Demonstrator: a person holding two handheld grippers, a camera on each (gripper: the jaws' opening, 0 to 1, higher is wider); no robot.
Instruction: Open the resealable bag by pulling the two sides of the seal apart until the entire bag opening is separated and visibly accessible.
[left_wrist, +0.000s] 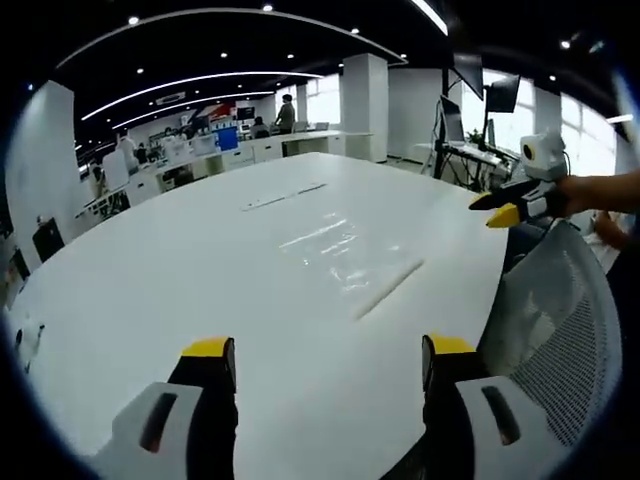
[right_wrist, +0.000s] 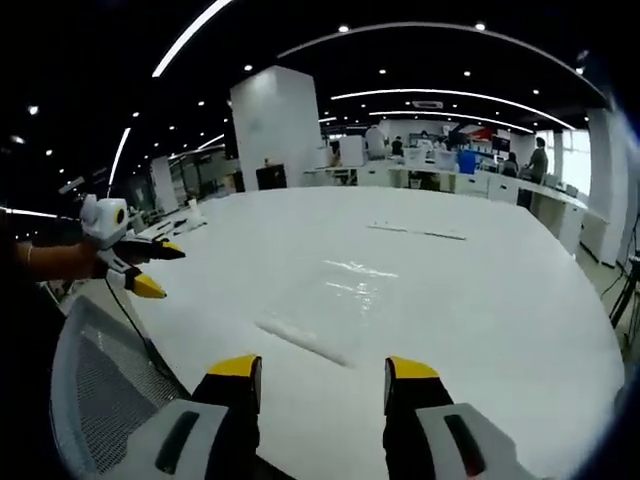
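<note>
A clear resealable bag lies flat on the white table, its seal strip towards the near edge. My left gripper hovers open over the table, short of the bag, with nothing between its jaws. My right gripper comes in from the right, held by a hand beyond the table's edge. In the right gripper view the bag lies ahead with its seal strip nearest, and my right gripper stands open and empty just before it. The left gripper hangs at the left off the table.
A grey mesh office chair stands at the table's edge between the two grippers, its back low on the left. A thin strip lies farther along the table. Desks, monitors and people fill the office behind.
</note>
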